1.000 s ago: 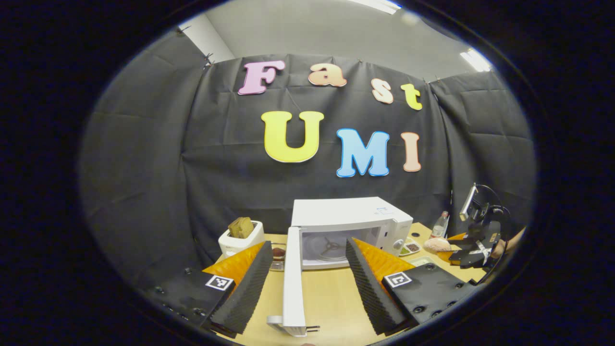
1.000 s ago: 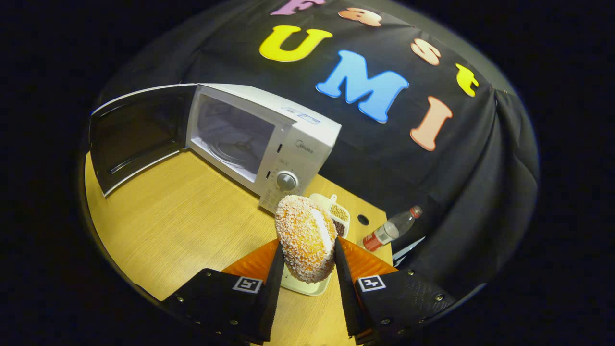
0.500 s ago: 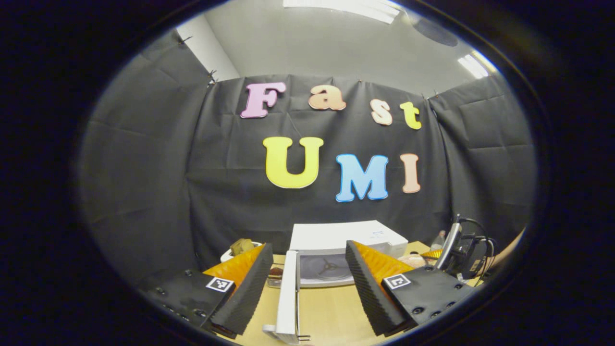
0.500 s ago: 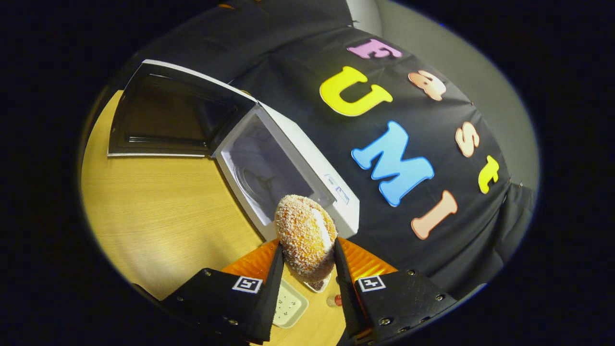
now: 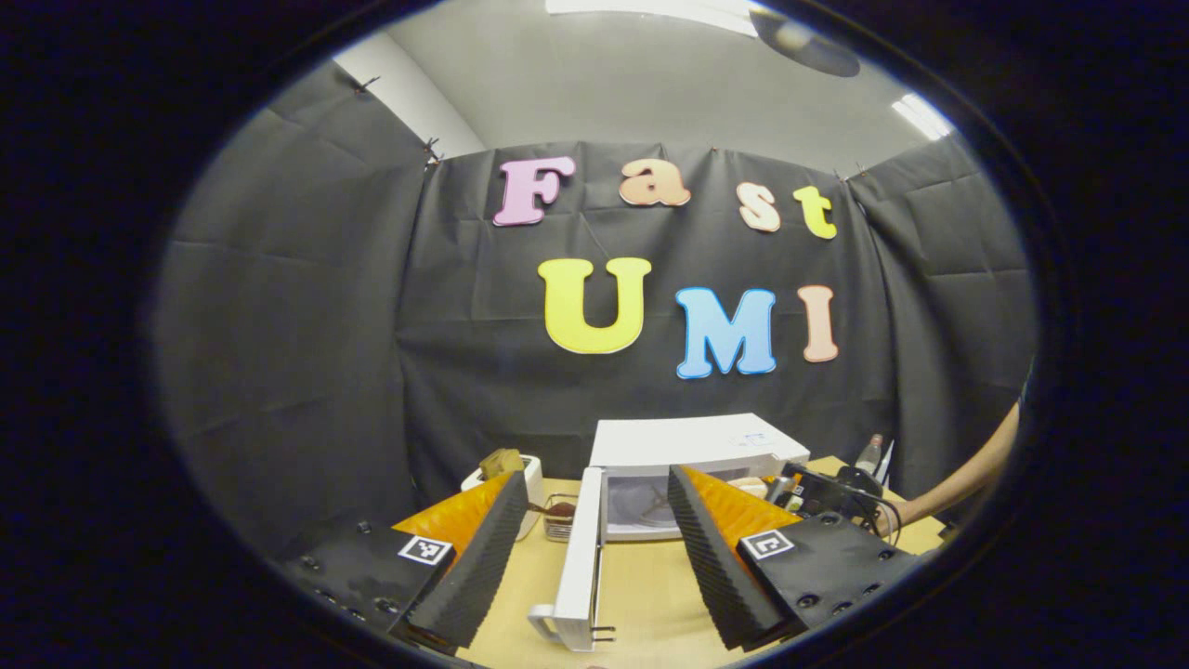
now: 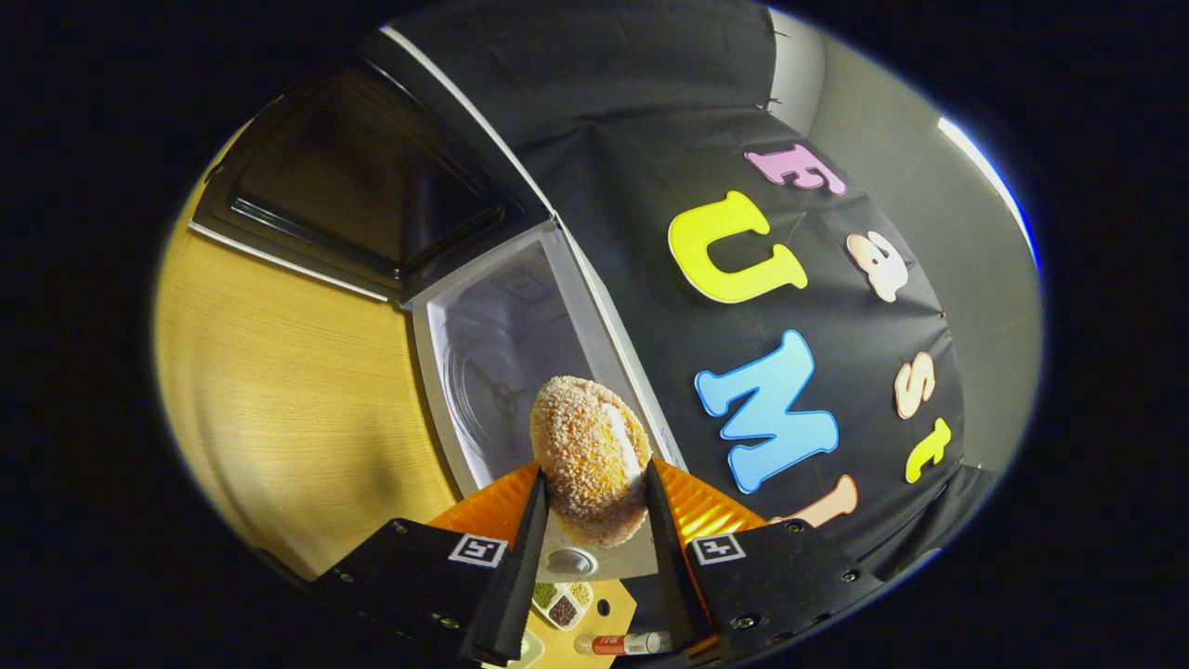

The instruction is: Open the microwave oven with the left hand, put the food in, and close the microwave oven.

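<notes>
The microwave (image 6: 520, 344) stands open, cavity bare except its turntable, while the right gripper (image 6: 593, 520) grips the crumbed bun (image 6: 590, 455) at 6 o'clock of it; the left gripper (image 5: 590, 548) gapes, holding nothing.

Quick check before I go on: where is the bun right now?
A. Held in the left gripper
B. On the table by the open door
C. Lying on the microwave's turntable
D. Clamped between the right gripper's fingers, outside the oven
D: in the right gripper view the bun sits pinched in the right gripper, in front of the microwave, whose door is open.
</notes>
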